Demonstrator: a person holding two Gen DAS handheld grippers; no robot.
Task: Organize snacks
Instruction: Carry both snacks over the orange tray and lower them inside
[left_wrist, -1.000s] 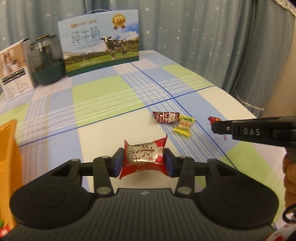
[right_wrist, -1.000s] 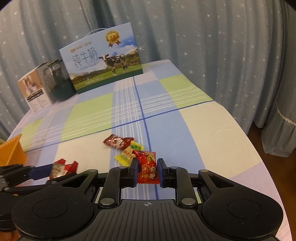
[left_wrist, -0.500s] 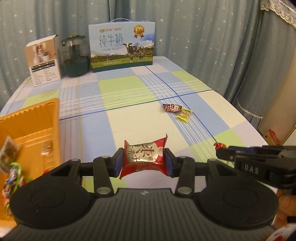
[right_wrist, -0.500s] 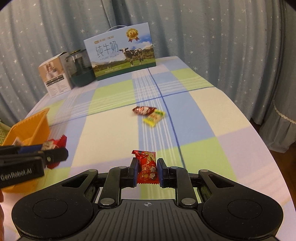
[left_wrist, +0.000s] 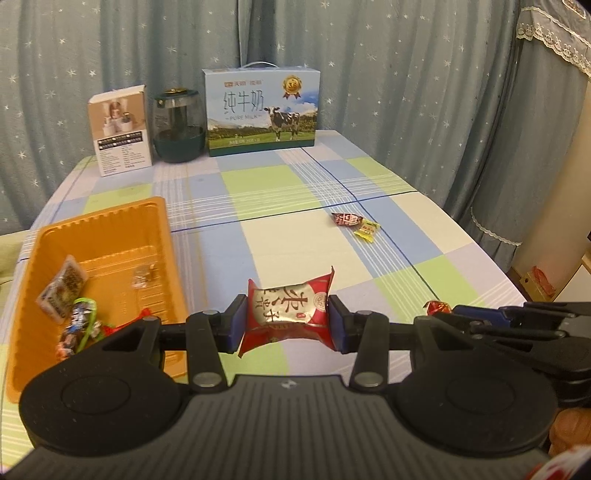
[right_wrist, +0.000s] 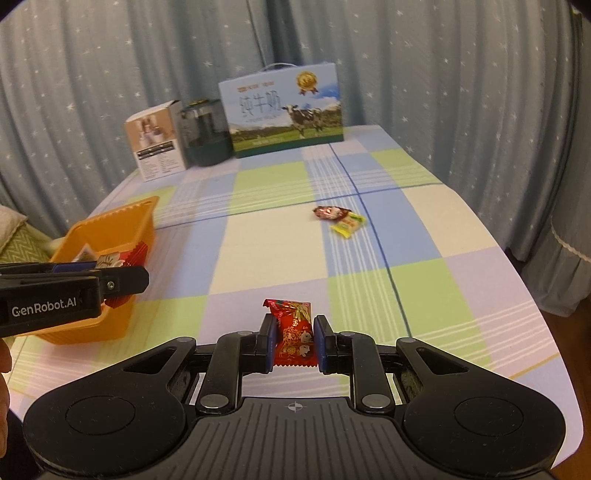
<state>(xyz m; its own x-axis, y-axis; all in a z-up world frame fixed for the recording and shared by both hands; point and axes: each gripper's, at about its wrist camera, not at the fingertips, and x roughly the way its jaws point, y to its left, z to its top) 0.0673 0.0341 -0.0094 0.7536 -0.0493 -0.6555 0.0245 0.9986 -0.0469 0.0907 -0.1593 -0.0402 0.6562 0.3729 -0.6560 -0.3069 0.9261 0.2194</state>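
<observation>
On the checked tablecloth: snacks partly sorted, both grippers loaded and held above the cloth.
Table (left_wrist: 280, 240): cloth in blue, green and cream checks; star-print curtain behind.
Left gripper (left_wrist: 287, 320): jaws clamped on a red-and-silver snack packet (left_wrist: 290, 308) with large Chinese characters on its face; packet held clear of the cloth, just right of the tray.
Right gripper (right_wrist: 294, 341): jaws pinched tight on a small red candy wrapper (right_wrist: 294, 334), gold and white print, text too small to read.
Gripper marking: "GenRobot.AI" in white on the left gripper's side, seen from the right wrist view.
Orange tray (left_wrist: 110, 229): at the table's left edge; holds several wrapped snacks (left_wrist: 70, 299) at its near end and a small clear-wrapped one (left_wrist: 142, 275) mid-tray; labels illegible.
Loose on cloth: dark red candy (left_wrist: 345, 219) and yellow candy (left_wrist: 366, 230), touching, right of centre, well apart from the tray.
Back row, left to right: white product box (left_wrist: 120, 129), fine print unreadable; dark green glass jar (left_wrist: 179, 127); blue milk carton (left_wrist: 261, 110) with a cow picture, a gold medal, Chinese characters and "PURE MILK".
</observation>
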